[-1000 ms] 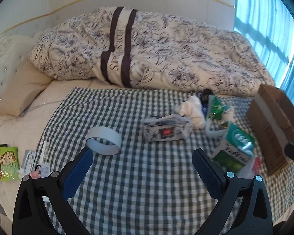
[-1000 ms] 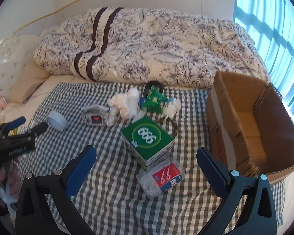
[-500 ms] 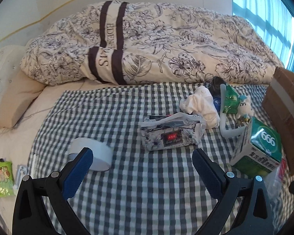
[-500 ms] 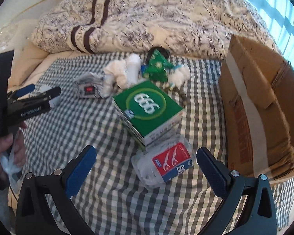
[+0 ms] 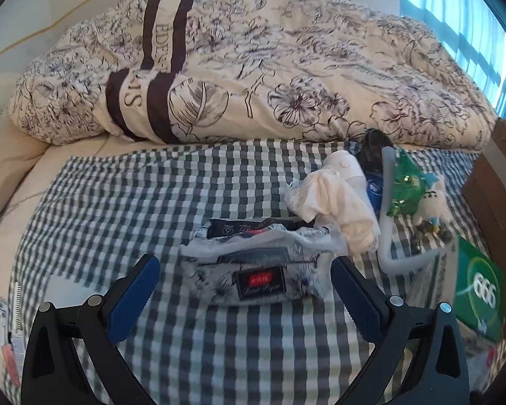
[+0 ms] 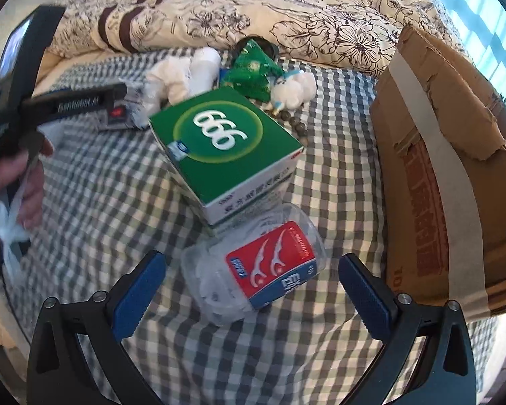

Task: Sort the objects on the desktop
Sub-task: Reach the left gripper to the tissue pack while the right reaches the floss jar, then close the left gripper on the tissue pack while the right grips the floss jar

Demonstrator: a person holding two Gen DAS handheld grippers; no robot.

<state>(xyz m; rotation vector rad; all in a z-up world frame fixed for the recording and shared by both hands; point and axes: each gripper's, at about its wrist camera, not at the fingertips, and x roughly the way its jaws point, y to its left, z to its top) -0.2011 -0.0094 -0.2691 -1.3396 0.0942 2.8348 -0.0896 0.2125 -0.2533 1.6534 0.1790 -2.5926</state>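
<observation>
Clear floss-pick tub (image 6: 253, 270) beside the green box (image 6: 224, 150): I centre my wide-open right hand-held gripper (image 6: 253, 288), left hand-held gripper (image 5: 241, 292) equally open.

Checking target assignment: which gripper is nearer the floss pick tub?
Right. The right gripper is open, its fingers either side of the floss pick tub. The left gripper is open around the tissue pack, beyond the green box.

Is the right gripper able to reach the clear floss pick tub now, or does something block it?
Probably yes. The right gripper is open with the floss pick tub between its fingers; the green box leans on the tub's far side only.
</observation>
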